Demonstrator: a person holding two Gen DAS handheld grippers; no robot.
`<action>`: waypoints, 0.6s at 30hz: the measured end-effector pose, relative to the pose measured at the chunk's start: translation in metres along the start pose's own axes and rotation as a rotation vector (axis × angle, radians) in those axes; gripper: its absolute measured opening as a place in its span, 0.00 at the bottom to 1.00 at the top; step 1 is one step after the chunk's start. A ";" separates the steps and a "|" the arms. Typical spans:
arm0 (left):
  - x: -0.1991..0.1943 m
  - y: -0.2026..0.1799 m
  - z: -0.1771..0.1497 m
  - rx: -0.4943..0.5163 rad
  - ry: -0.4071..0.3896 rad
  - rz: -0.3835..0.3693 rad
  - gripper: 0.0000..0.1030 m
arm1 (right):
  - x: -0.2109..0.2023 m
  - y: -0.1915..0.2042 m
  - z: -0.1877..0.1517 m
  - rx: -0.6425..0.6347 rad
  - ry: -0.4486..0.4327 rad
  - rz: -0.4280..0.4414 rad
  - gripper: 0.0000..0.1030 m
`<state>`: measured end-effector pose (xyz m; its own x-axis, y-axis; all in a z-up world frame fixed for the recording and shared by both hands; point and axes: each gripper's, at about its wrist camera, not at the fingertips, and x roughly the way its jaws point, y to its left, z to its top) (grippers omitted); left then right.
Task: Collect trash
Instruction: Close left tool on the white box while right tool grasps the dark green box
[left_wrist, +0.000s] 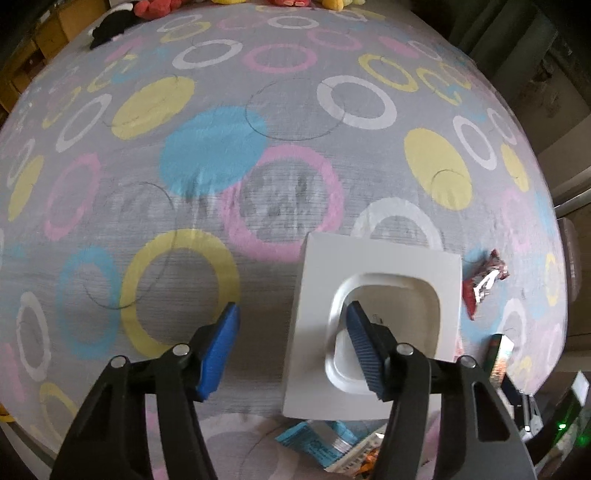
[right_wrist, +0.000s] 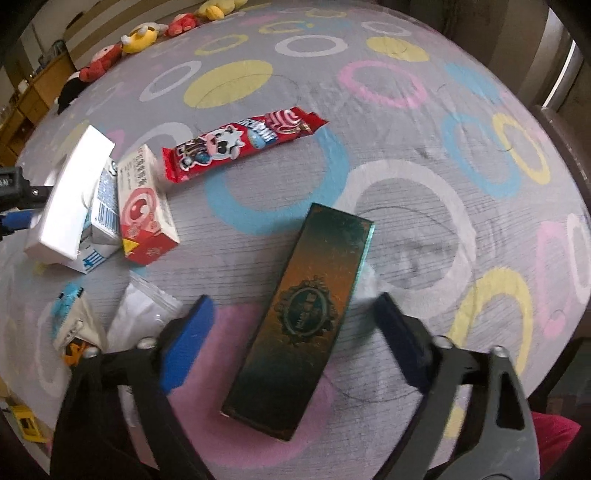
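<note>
A white square box (left_wrist: 380, 258) with a sunken middle lies on the patterned bed sheet (left_wrist: 207, 229). My left gripper (left_wrist: 292, 306) is open and straddles the box's left rim. One pad sits in the recess and the other hangs over the sheet, clear of the box. In the right wrist view a long dark green box (right_wrist: 325, 251) lies flat. My right gripper (right_wrist: 294, 297) is open around its middle, with a gap on each side. A red candy wrapper (right_wrist: 240, 144) lies farther away.
Beside the white box (right_wrist: 74, 195) lean a blue-and-white carton (right_wrist: 105, 206) and a red-and-white carton (right_wrist: 144, 210). A clear plastic bag (right_wrist: 140, 314) and a blue packet (right_wrist: 68, 314) lie near the bed's front edge. Plush toys (right_wrist: 140, 35) line the far side.
</note>
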<state>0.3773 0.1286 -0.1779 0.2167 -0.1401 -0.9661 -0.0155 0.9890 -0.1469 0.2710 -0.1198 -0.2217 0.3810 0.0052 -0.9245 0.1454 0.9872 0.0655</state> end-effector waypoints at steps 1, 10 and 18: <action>0.000 0.001 0.000 -0.007 0.005 -0.013 0.57 | -0.002 -0.001 -0.001 -0.005 -0.007 -0.011 0.71; -0.002 -0.003 0.001 -0.007 0.008 -0.037 0.31 | -0.010 -0.008 -0.003 -0.034 -0.015 -0.017 0.36; -0.009 -0.002 -0.002 -0.017 0.008 -0.048 0.23 | -0.014 -0.011 -0.001 -0.049 -0.014 -0.011 0.35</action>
<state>0.3728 0.1279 -0.1690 0.2102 -0.1881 -0.9594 -0.0218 0.9802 -0.1970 0.2635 -0.1310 -0.2103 0.3924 -0.0077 -0.9198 0.1052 0.9938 0.0366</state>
